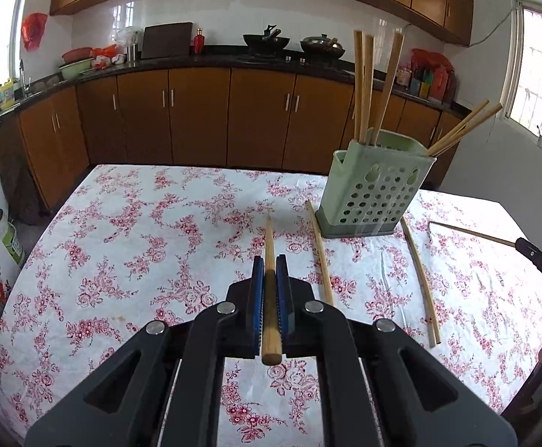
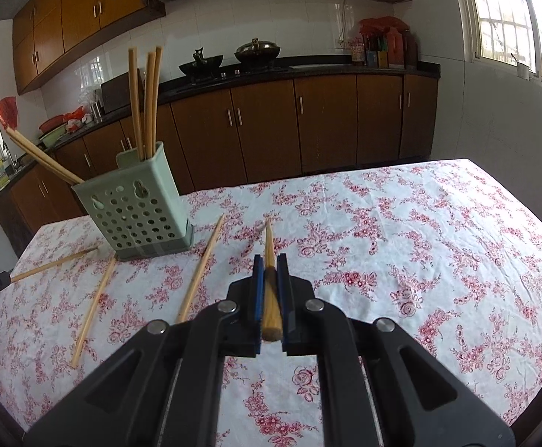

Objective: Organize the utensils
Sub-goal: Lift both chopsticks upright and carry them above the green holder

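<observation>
Both grippers — left [image 1: 270,264] and right [image 2: 270,262] — were clamped on one chopstick each, held above the tablecloth [image 1: 140,231]; tips should be raised upright before the far green holder [image 1: 373,193] is approached.

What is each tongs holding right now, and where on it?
Left tongs and right tongs: one chopstick each, clamped near its thick end.

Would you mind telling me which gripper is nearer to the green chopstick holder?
Roughly level; right perhaps slightly nearer. The left gripper holds a chopstick left of the green chopstick holder; the right gripper holds another to its right.
</observation>
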Tool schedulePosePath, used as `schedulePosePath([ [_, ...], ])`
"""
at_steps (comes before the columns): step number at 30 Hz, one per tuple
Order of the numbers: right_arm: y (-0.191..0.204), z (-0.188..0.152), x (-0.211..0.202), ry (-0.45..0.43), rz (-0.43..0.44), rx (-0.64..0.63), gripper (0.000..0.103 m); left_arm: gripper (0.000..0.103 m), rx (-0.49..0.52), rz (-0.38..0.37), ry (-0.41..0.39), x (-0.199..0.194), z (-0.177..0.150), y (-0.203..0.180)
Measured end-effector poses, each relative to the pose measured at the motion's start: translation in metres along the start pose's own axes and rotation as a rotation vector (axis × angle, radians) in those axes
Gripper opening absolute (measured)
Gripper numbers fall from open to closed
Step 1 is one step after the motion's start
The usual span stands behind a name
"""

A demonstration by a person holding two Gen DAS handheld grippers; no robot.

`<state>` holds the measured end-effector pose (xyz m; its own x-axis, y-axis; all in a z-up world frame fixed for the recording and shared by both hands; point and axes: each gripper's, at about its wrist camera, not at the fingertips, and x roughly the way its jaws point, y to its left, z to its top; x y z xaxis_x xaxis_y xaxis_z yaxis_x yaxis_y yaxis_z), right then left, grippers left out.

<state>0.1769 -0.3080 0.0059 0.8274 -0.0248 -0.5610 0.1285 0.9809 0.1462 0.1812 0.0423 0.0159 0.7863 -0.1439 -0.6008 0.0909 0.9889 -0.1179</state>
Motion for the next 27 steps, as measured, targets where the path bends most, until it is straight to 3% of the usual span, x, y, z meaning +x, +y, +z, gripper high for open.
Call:
schedulePosePath([
  [7,-0.004,0.025,-0.022,-0.098,0.008,0.023,0.008,0.007,-0.020,-0.013,-0.090,-0.024,0.023,0.000],
  [17,0.001,0.042,-0.037,-0.154,0.023,0.006,0.008,0.007,0.004,-0.013,-0.147,-0.037,0.039,-0.003],
  [27,0.018,0.081,-0.079,-0.226,0.149,0.006,0.008,0.007,0.069,-0.099,-0.227,-0.074,0.067,-0.037],
])
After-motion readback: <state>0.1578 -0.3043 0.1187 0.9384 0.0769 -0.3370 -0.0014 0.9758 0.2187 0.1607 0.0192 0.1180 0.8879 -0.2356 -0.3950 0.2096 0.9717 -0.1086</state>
